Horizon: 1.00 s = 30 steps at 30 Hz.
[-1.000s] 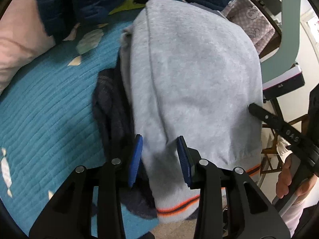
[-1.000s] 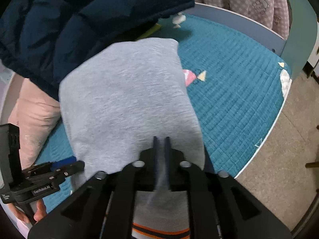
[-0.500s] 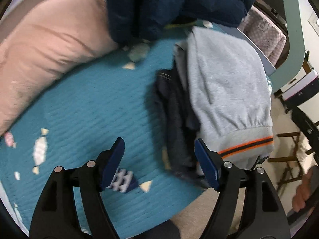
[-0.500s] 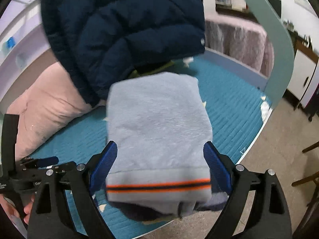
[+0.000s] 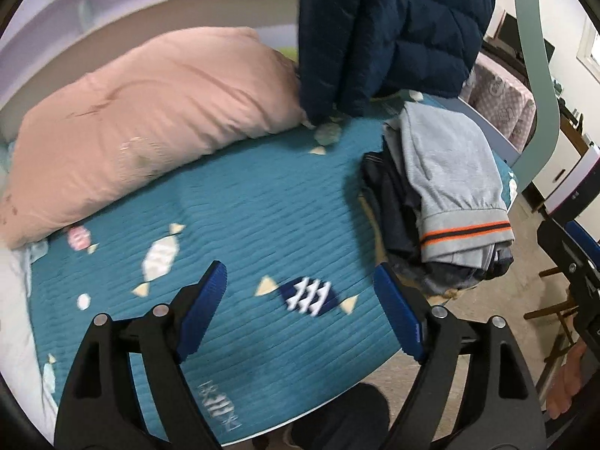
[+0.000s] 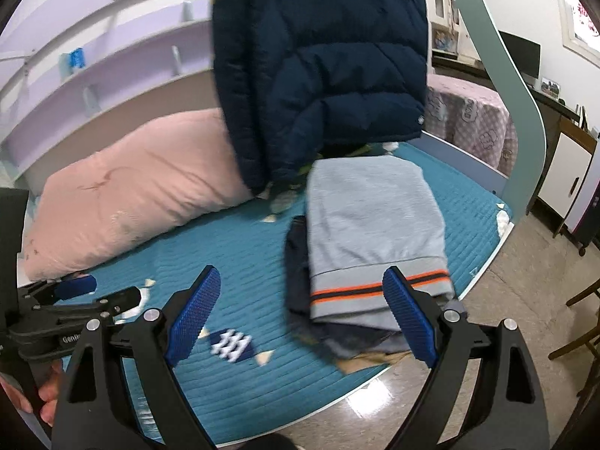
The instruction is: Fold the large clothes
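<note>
A folded grey sweater (image 5: 453, 172) with an orange and dark striped hem lies on top of a stack of folded dark clothes (image 5: 393, 202) at the bed's right front edge. It also shows in the right wrist view (image 6: 371, 225). My left gripper (image 5: 300, 311) is open and empty, held back over the teal bed cover, left of the stack. My right gripper (image 6: 300, 315) is open and empty, in front of the stack and apart from it. The left gripper shows at the left of the right wrist view (image 6: 75, 292).
A teal quilted bed cover (image 5: 243, 206) covers the bed. A pink pillow (image 5: 150, 105) lies at the back left. A navy puffer jacket (image 6: 318, 56) hangs behind the stack. Shelves line the back wall. A wooden chair (image 6: 585, 318) stands on the floor at right.
Both grippers let go of the grey sweater, opened wide and pulled back from the stack. The left gripper swung to the left over the bed cover.
</note>
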{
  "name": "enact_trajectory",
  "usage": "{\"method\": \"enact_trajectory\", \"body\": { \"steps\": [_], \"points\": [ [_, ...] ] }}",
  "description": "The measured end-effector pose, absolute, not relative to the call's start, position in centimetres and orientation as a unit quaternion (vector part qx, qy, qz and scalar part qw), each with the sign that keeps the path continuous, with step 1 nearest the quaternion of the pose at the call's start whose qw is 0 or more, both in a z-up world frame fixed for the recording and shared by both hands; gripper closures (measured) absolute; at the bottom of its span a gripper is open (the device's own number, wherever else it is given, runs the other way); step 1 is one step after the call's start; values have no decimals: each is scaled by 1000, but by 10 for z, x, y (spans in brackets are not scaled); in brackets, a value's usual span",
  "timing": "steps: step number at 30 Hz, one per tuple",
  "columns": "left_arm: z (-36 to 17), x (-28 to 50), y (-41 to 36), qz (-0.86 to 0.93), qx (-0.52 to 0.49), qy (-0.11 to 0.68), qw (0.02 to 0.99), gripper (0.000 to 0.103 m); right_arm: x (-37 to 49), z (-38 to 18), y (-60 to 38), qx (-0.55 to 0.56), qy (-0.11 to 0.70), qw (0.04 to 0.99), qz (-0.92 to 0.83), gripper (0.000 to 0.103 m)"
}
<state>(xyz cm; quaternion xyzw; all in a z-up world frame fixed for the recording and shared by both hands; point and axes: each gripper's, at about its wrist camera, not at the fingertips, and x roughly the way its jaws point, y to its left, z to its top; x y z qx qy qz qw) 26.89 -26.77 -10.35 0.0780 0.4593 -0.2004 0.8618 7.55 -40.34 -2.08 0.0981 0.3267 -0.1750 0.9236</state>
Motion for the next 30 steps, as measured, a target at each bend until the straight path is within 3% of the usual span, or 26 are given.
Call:
{"method": "enact_trajectory", "body": {
  "steps": [17,30],
  "points": [
    [-71,151,-112,-144,51,380,912,18,8,7,-264,76,276,940,-184,13],
    [-28,80,-42,-103,27,285,952,15,-38,26,-176,17,218,956,-197,13]
  ]
}}
